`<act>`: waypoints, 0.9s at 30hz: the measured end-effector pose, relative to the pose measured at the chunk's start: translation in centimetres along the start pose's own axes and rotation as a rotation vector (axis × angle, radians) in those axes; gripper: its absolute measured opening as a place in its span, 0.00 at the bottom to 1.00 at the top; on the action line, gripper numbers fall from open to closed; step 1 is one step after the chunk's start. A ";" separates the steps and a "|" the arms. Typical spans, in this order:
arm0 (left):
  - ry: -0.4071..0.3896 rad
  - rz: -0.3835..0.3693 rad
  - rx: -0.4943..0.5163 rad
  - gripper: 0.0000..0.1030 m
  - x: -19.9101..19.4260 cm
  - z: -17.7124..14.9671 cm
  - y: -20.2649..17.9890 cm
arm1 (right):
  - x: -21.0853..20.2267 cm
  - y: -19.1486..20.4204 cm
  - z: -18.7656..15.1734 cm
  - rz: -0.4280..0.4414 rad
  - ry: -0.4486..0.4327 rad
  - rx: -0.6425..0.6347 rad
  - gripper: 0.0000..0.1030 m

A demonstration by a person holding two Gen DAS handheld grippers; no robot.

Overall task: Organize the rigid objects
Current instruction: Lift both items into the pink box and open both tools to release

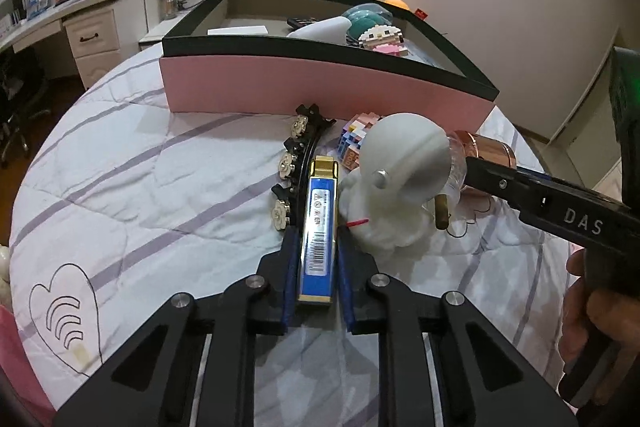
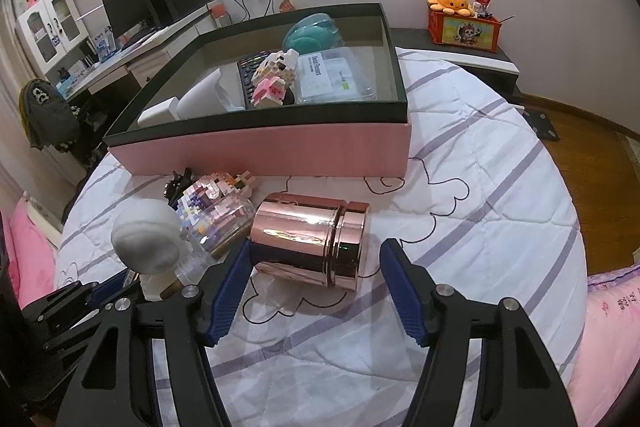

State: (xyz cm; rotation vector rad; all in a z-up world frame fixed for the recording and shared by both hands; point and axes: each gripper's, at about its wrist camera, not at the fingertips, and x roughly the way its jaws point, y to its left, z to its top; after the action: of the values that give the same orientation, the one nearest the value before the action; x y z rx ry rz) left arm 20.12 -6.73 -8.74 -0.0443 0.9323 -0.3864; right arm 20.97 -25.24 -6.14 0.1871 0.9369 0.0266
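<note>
White letters reading "DAS" are showing on the black body of the right gripper (image 1: 480, 171), seen from the left wrist view; a barcode and small symbols are running down the blue label of the flat blue-and-gold pack (image 1: 318, 227), too small to read. A clear case (image 2: 336, 75) inside the pink box (image 2: 260, 151) is bearing a printed label, blurred.

The left gripper (image 1: 318, 247) is squeezing the blue-and-gold pack between its pads, jaws narrow. The right gripper (image 2: 316, 259) is standing part-way wide around the rose-gold canister (image 2: 308, 243), which is lying on its side in front of the pink box; one pad looks to be touching it, the other standing clear.

Also in front of the pink box are lying a white figurine (image 1: 400, 183), a brick-built toy (image 2: 216, 195) and a black hair clip strip (image 1: 296, 167). Everything is resting on a white quilt with lilac stripes (image 2: 480, 187). Beyond the box, a desk with a monitor (image 2: 124, 7) is lining the wall.
</note>
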 end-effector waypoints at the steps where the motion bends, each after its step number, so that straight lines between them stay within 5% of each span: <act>1: 0.004 -0.005 0.003 0.16 -0.1 -0.1 0.0 | 0.0 0.1 0.0 0.000 0.002 -0.004 0.57; 14: -0.001 -0.031 -0.036 0.14 -0.4 -0.5 0.8 | 1.4 0.0 -0.1 -0.024 0.001 -0.021 0.56; 27: -0.090 0.045 -0.030 0.14 -4.8 -0.3 2.0 | -2.4 1.1 -0.6 0.013 -0.054 -0.040 0.53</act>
State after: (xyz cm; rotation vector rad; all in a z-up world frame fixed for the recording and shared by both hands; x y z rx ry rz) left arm 17.96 -3.15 -5.57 -0.0671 0.8485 -0.3260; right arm 19.11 -24.31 -4.37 0.1560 0.8811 0.0525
